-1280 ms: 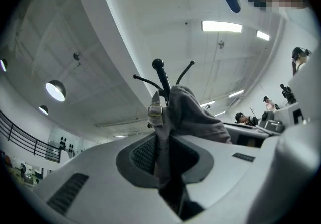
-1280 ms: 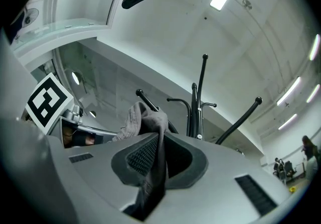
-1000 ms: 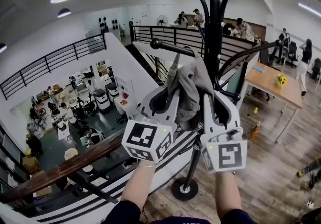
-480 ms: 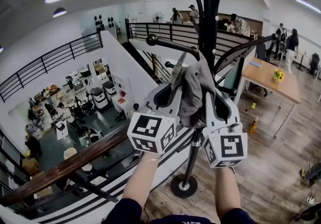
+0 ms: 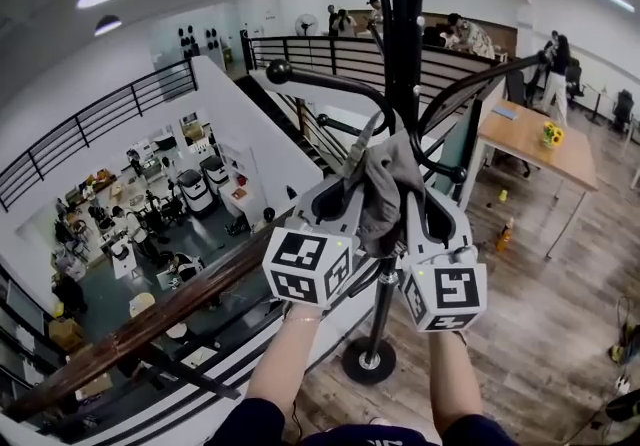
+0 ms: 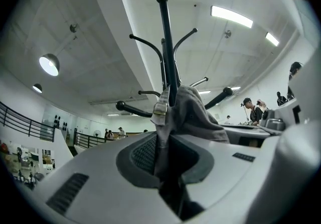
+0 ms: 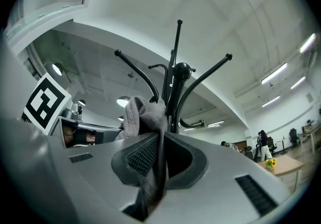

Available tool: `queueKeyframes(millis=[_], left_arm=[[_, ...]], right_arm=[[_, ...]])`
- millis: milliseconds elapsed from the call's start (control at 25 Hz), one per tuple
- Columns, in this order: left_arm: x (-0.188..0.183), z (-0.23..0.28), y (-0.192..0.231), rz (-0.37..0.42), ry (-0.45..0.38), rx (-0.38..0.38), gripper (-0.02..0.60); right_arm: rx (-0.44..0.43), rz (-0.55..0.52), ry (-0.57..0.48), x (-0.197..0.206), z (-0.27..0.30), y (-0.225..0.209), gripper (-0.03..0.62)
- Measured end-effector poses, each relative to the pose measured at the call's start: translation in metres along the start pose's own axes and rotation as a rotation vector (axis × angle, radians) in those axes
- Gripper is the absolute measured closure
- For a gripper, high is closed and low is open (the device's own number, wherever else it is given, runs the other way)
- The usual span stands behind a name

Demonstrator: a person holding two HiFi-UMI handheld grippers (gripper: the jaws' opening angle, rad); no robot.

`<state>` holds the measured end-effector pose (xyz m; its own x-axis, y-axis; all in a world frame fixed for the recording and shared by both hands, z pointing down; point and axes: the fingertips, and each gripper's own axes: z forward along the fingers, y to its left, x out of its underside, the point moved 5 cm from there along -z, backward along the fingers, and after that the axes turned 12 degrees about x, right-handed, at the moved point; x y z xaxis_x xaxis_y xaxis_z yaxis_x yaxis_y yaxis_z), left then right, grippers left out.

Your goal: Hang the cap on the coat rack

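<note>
A grey cap point(image 5: 385, 189) hangs bunched between my two grippers, right in front of the black coat rack's pole point(image 5: 400, 54). My left gripper point(image 5: 352, 179) is shut on the cap's strap side, and my right gripper point(image 5: 414, 196) is shut on its other side. The rack's curved arms spread above and beside the cap; one ball-tipped arm point(image 5: 280, 72) reaches left. In the left gripper view the cap point(image 6: 193, 112) sits pinched in my left gripper point(image 6: 163, 152) below the rack point(image 6: 168, 52). In the right gripper view the cloth point(image 7: 143, 115) is clamped in my right gripper point(image 7: 159, 162) just below the rack's hub point(image 7: 180, 72).
The rack's round base point(image 5: 368, 361) stands on a wooden floor beside a wooden handrail point(image 5: 150, 319) over a drop to a lower floor point(image 5: 150, 224). A wooden table with yellow flowers point(image 5: 530, 139) stands at the right. People stand behind the far railing point(image 5: 330, 54).
Both grippers and the cap now sit closer to the rack's pole, which has shifted left in the head view. Both grips on the cap are unchanged.
</note>
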<state>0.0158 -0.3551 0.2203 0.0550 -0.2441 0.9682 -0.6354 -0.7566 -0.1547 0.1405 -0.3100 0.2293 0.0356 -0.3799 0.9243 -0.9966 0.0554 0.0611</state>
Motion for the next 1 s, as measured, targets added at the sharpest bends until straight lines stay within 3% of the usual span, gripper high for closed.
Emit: queueKeyframes(millis=[520, 800, 880, 960, 1000], left_arm=[[0.041, 0.005, -0.012, -0.044, 0.058, 0.027, 0.535], [0.038, -0.003, -0.021, -0.041, -0.056, 0.014, 0.533], [0.036, -0.011, -0.023, -0.041, -0.103, -0.030, 0.504], [0.039, -0.019, -0.027, -0.039, -0.132, -0.058, 0.423], [0.042, -0.022, -0.030, -0.039, -0.138, -0.052, 0.388]], right_arm=[[0.014, -0.014, 0.066, 0.038, -0.016, -0.008, 0.554], [0.000, 0.035, 0.052, 0.041, -0.028, -0.012, 0.543], [-0.020, 0.050, 0.051, 0.041, -0.032, -0.014, 0.495], [-0.046, 0.045, 0.051, 0.043, -0.039, -0.014, 0.408], [-0.056, 0.040, 0.051, 0.046, -0.044, -0.014, 0.396]])
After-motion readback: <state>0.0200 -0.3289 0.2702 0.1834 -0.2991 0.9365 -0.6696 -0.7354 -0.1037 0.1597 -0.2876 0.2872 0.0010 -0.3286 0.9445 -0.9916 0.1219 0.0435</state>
